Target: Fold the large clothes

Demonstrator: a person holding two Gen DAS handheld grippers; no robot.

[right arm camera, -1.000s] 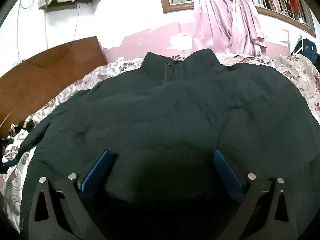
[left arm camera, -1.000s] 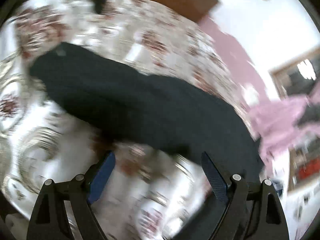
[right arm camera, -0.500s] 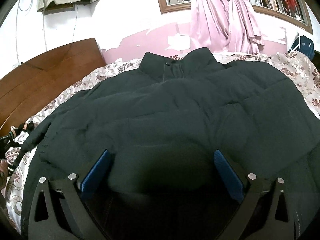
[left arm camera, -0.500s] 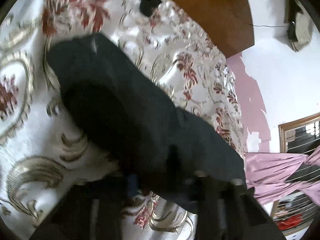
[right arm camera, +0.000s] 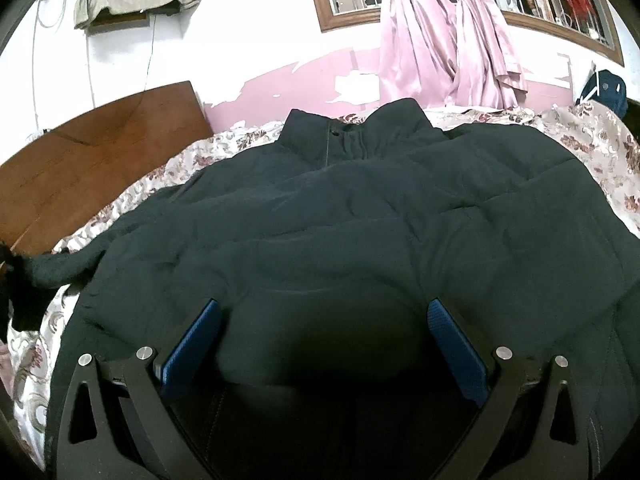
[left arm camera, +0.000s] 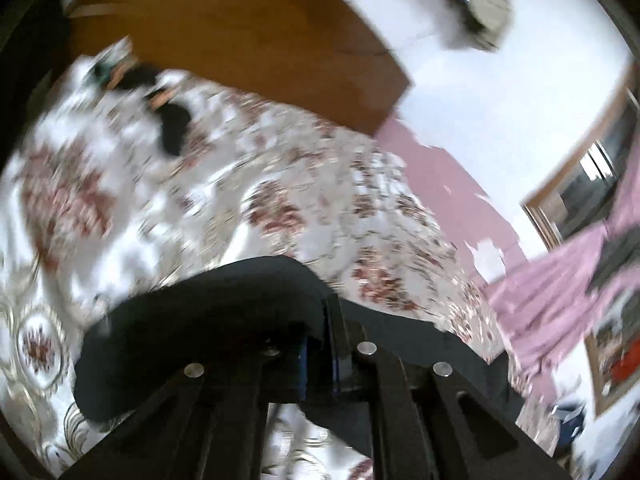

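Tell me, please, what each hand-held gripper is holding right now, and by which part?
The left hand-held gripper is shut on the dark jacket, pinching its sleeve. The right hand-held gripper is open above the jacket, holding nothing.

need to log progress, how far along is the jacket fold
Done: the dark jacket lies spread flat on the floral bedspread, collar toward the wall.
In hand: the left gripper is shut on the sleeve, lifting it off the bed.
Left: no fold shows on the body yet; the right gripper hovers open above the lower part of the jacket.
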